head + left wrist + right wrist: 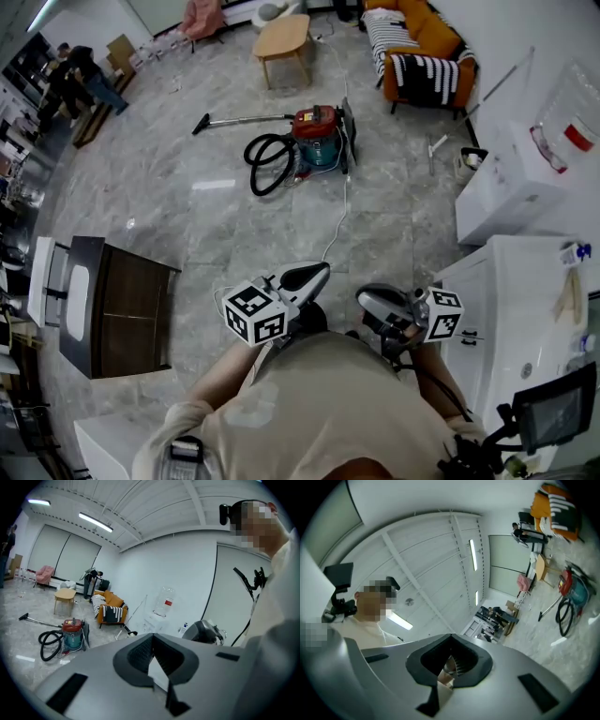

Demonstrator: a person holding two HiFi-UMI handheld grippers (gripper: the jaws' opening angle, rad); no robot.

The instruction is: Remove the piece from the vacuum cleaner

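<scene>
left claw and right claw closed, empty; vacuum cleaner well apart, its piece indistinct.

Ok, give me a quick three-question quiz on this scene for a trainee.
1. True or false: the left gripper is touching the vacuum.
2. What lies coiled on the floor beside the vacuum? A) a black hose B) a rope C) a chain
3. Fill in: the jaws of the left gripper and the right gripper are both ____, with nothing between them.

Key: 1 false, it is held near the person's chest, far from the vacuum. 2 A. 3 shut.
</scene>
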